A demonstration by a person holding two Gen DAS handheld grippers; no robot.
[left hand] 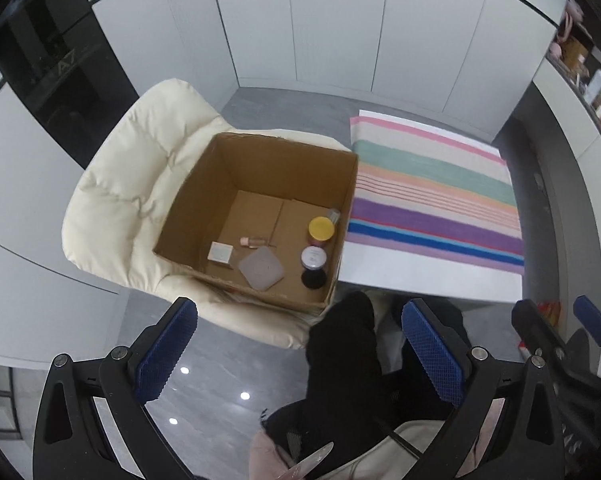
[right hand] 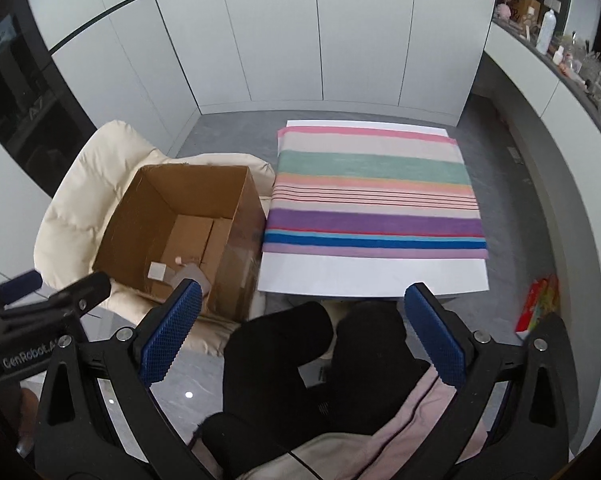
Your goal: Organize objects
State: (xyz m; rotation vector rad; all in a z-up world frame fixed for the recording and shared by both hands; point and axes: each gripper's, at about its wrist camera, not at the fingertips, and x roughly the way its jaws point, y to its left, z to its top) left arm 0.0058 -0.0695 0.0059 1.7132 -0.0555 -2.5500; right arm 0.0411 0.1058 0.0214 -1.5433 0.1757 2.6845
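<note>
Blue-padded fingers frame both wrist views, and we hold the left gripper [left hand: 300, 352] and the right gripper [right hand: 300, 340] spread wide with nothing between their jaws, above our black-clad knees [right hand: 284, 364]. Just past the knees, a cardboard box [left hand: 204, 196] sits open on a cream cushioned chair [left hand: 116, 188], touching the edge of the white table [right hand: 372, 276] beside it. On the box floor we see a grey square pad [left hand: 261, 269], a small white square [left hand: 220, 251], a little pink-capped vial [left hand: 250, 241], a black round lid [left hand: 314, 279], a white-lidded jar [left hand: 314, 258] and a yellow-lidded jar [left hand: 321, 229] lined along the wall nearest the table. Farther out, a striped cloth [right hand: 374, 196] covers most of the tabletop. Beyond it stand white cabinet doors [right hand: 284, 32].
</note>
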